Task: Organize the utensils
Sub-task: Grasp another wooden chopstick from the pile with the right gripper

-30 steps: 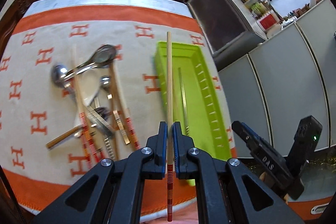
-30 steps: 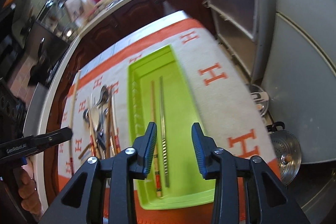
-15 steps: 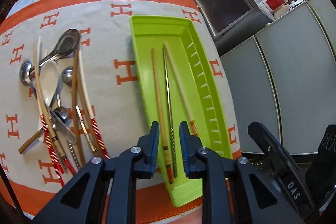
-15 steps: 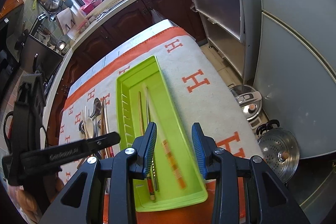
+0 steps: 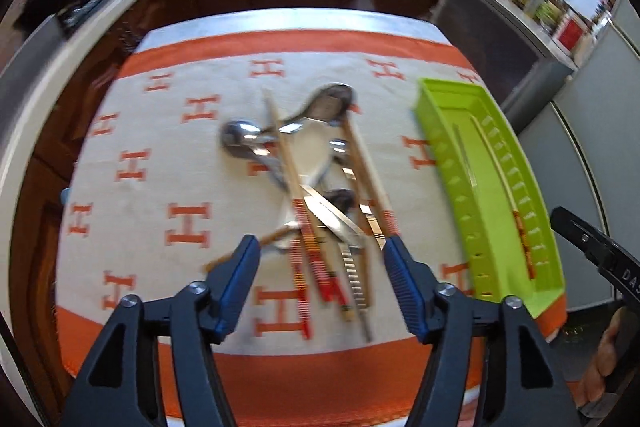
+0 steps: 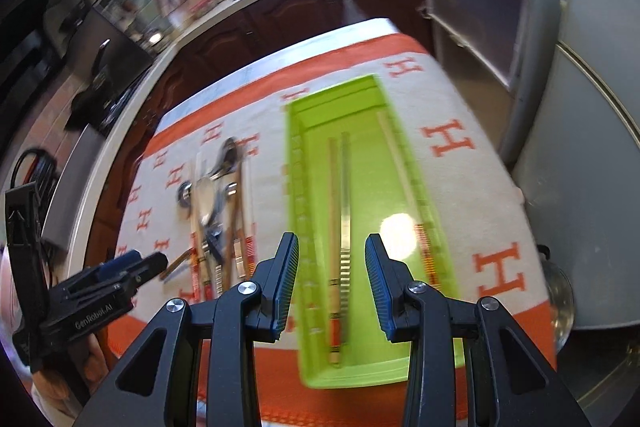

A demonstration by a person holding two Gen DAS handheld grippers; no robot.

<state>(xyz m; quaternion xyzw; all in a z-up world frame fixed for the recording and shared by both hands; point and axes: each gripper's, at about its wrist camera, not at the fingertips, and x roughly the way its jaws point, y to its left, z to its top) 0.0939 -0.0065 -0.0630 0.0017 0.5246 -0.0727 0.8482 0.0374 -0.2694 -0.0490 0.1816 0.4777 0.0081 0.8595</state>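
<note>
Utensils (image 5: 320,195) heaped mid-bench on the orange-bordered cloth (image 5: 160,155), three chopsticks already in the green tray (image 6: 360,211) by the right edge. Left gripper (image 5: 320,263) wide, empty, over the heap's near ends. Right gripper (image 6: 332,267) parted, empty, above the tray. Next, likely: isolating one striped chopstick (image 5: 308,247) before closing.

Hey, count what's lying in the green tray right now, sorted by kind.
Wooden chopsticks: 2
Metal chopsticks: 1
Total in the tray: 3
</note>
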